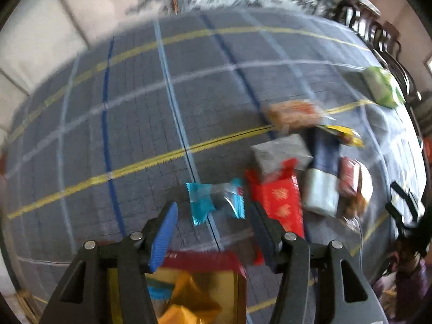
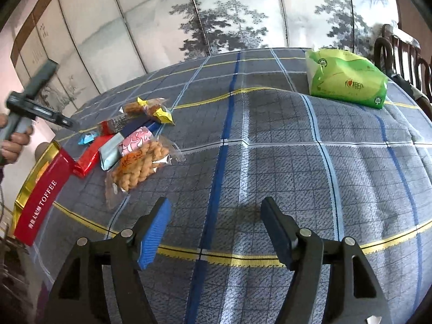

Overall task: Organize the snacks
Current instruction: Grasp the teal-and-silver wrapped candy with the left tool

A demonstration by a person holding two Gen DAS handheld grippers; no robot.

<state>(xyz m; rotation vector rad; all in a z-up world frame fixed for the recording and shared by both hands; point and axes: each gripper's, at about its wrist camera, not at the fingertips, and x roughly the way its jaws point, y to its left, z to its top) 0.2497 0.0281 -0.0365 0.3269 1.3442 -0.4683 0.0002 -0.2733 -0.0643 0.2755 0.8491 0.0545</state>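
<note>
The worktop point(image 2: 270, 135) is covered with a grey-blue checked cloth with yellow and blue lines. At its far right edge a green tissue pack point(image 2: 347, 77) lies on the cloth, well apart from the snacks.

At the left edge stands a red toffee box point(image 2: 44, 197) with gold inside; in the left wrist view its open top point(image 1: 199, 291) shows gold-wrapped pieces, just below the left claw.

The snacks make a loose pile beside the box. Nearest the right claw is a clear bag of fried dough twists point(image 2: 140, 164), touching a pink-and-white packet point(image 2: 136, 140) and a pale blue packet point(image 2: 110, 154). A red packet point(image 2: 90, 158) lies between these and the box. Behind are a small bright blue candy point(image 2: 87, 137) and, farthest, a yellow-ended wrapper point(image 2: 154, 109).

The left claw point(image 1: 213, 221) is open and holds nothing (this view is blurred); the blue candy point(image 1: 216, 199) lies just ahead of its fingertips. The right claw point(image 2: 216, 216) is also open and empty, above bare cloth, apart from the pile.
</note>
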